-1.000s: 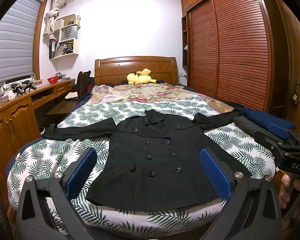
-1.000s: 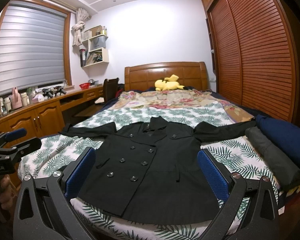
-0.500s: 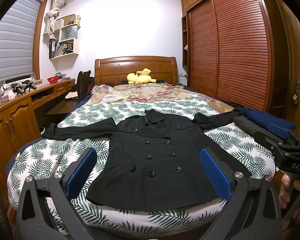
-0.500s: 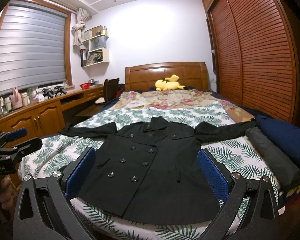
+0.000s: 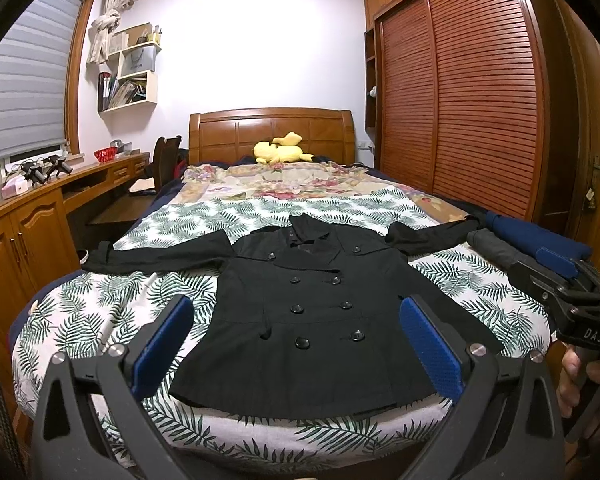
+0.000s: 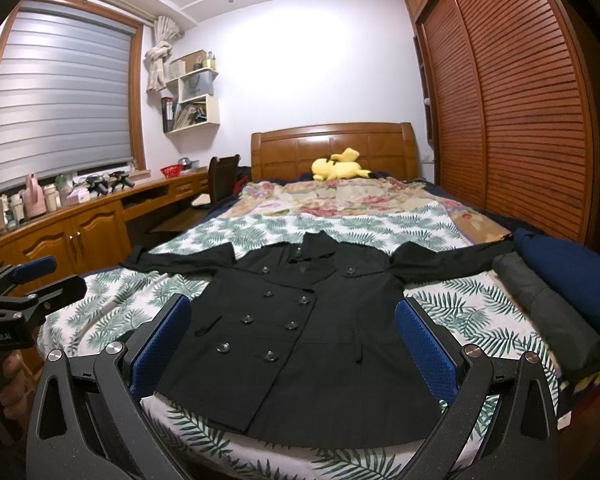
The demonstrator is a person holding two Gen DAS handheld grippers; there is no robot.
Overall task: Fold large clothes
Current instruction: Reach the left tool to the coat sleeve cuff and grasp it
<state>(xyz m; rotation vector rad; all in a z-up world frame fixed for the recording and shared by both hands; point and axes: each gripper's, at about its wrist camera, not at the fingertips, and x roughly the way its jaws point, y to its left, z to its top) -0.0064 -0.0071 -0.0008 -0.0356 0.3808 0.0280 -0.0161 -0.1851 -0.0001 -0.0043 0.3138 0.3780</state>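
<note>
A black double-breasted coat (image 5: 312,312) lies flat, front up, on the leaf-print bedspread (image 5: 80,320), both sleeves spread out sideways. It also shows in the right wrist view (image 6: 300,320). My left gripper (image 5: 296,336) is open and empty, held short of the bed's foot, above the coat's hem. My right gripper (image 6: 294,336) is open and empty, likewise before the hem. The right gripper also shows at the right edge of the left wrist view (image 5: 556,280); the left one shows at the left edge of the right wrist view (image 6: 24,284).
Folded grey (image 6: 548,308) and blue (image 6: 572,268) clothes lie along the bed's right side. A yellow plush toy (image 6: 338,166) rests by the headboard. A wooden desk with cabinets (image 6: 60,232) runs along the left wall. A slatted wardrobe (image 6: 520,120) stands on the right.
</note>
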